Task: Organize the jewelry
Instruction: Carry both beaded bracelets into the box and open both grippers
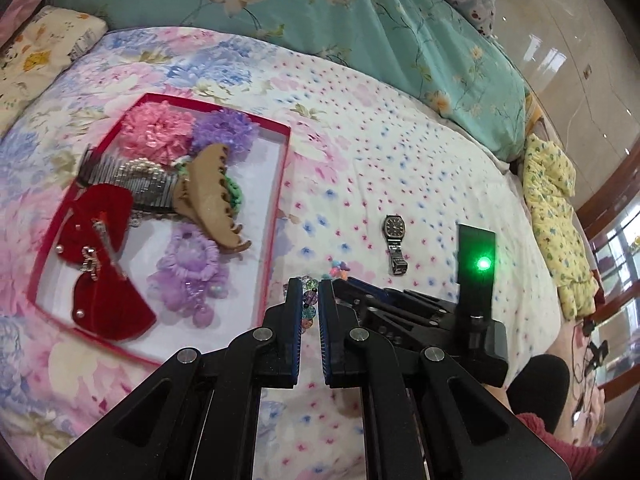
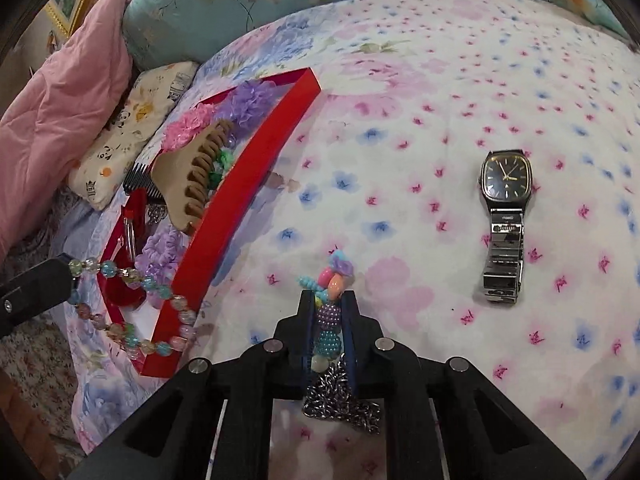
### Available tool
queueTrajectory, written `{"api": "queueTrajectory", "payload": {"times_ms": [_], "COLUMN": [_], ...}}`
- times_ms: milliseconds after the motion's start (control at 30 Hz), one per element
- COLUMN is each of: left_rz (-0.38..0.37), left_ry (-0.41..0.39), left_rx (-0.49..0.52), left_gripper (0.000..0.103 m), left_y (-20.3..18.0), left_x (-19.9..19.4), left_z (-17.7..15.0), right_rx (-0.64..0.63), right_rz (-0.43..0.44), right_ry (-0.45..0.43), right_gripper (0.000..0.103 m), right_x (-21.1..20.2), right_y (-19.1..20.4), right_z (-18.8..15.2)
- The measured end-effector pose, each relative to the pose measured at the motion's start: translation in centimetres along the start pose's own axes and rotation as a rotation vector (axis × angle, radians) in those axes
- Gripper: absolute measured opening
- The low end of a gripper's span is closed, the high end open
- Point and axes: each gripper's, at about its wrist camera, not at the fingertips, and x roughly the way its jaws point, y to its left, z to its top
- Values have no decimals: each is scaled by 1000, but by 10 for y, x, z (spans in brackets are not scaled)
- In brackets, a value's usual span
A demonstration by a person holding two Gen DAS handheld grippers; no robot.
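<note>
My left gripper (image 1: 310, 286) is shut on a glass bead bracelet (image 1: 309, 304); in the right wrist view the bracelet (image 2: 132, 312) hangs from it (image 2: 60, 270) over the near corner of the red tray (image 2: 240, 184). My right gripper (image 2: 328, 300) is shut on a pastel beaded charm (image 2: 330, 320) with a metal chain (image 2: 340, 400), just above the bedspread. The right gripper (image 1: 348, 280) also shows in the left wrist view, beside my left one. The red tray (image 1: 276, 200) holds hair flowers, a tan claw clip (image 1: 212, 196), a comb and red bows. A wristwatch (image 2: 505, 224) lies on the bed to the right.
The flowered bedspread (image 1: 400, 152) covers the bed. A teal quilt (image 1: 340, 8) lies at the back, a pink blanket (image 2: 60, 100) and small pillow (image 2: 132, 128) at the left. A yellow cloth (image 1: 556, 216) lies at the bed's right edge.
</note>
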Motion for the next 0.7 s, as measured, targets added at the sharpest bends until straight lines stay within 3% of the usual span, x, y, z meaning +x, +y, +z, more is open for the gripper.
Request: {"api": "queueTrajectory", "payload": {"times_ms": [433,700], "left_rz": [9,35], "left_ry": [-102,-146], "left_rx": [-49,-94], "left_gripper": [6,6], "left_y": [23,48], "left_x": [-48,-69], "left_z": [3,2], "right_rx": [13,-17], "right_rz": [140,211], "right_ry": [-125,-135], "right_gripper": [12,12], "right_x": [-66,-71], "right_y": [32,66], "right_z": [15,22]}}
